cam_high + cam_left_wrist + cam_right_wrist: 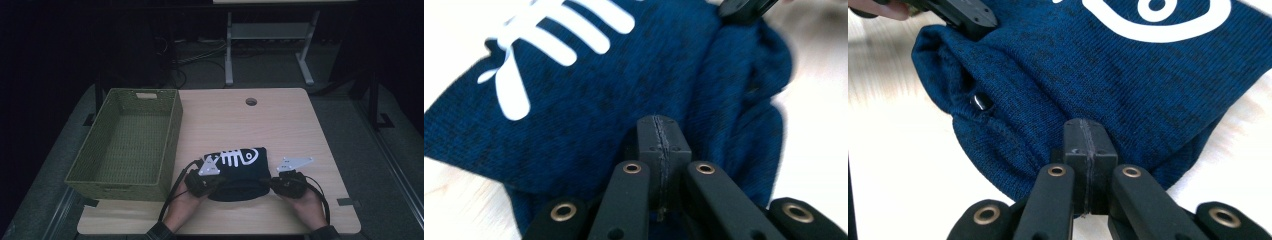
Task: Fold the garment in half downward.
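You have a folded dark blue sweater (239, 170) with a white fish-skeleton print lying on the near half of the wooden table (280, 120), just to the right of the green woven basket (125, 140), which stands at the table's left edge. Your two grippers sit at the near edge of the sweater, one at each end: the left gripper (212, 181) at its near left corner and the right gripper (272, 184) at its near right corner. In the left gripper view the jaws are pressed together, and the blue knit lies right at their tips (659, 135), so I judge that they pinch a fold of the cloth. In the right gripper view it is the same: the jaws are pressed together over the rounded edge of the sweater (1088, 140), and they seem to pinch the cloth there. The relation that matters for the next move is this one: the long side of the sweater runs left to right between your two hands, and the basket lies to the left of it, nearer to your left hand (187, 197). So if the sweater goes into the basket, the left end leads and the right hand (305, 200) must travel further, while both keep the cloth stretched so the fold does not fall open.
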`<act>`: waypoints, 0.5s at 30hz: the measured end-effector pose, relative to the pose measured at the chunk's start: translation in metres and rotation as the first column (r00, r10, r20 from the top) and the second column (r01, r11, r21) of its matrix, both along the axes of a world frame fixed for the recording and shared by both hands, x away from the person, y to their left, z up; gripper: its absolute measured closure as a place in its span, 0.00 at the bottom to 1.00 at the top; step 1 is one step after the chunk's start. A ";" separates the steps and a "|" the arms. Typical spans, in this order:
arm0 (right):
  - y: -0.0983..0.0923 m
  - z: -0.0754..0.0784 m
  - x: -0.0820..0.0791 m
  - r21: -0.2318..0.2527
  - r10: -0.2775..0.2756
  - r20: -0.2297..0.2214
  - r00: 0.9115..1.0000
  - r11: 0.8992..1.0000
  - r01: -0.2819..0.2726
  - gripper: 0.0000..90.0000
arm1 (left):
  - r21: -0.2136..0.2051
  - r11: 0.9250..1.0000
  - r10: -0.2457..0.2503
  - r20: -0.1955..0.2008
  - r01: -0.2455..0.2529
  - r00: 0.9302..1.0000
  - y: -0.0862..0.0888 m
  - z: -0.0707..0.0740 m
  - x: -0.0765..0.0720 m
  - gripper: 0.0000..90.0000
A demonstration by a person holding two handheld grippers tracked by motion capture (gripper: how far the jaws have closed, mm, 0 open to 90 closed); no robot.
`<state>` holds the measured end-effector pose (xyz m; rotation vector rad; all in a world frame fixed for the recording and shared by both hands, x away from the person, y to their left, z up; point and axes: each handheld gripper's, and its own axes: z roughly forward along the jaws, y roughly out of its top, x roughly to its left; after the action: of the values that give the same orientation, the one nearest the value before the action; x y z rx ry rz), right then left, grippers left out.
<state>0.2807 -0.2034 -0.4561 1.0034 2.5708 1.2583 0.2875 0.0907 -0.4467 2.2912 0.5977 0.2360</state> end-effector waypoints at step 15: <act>0.003 0.009 -0.002 -0.008 0.009 0.037 0.999 1.000 -0.009 1.00 | -0.048 0.998 0.039 -0.001 -0.039 0.999 0.009 0.017 0.007 1.00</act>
<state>0.2787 -0.2002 -0.4475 0.9593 2.5530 1.2562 0.2941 0.1000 -0.4300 2.2353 0.6416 0.2376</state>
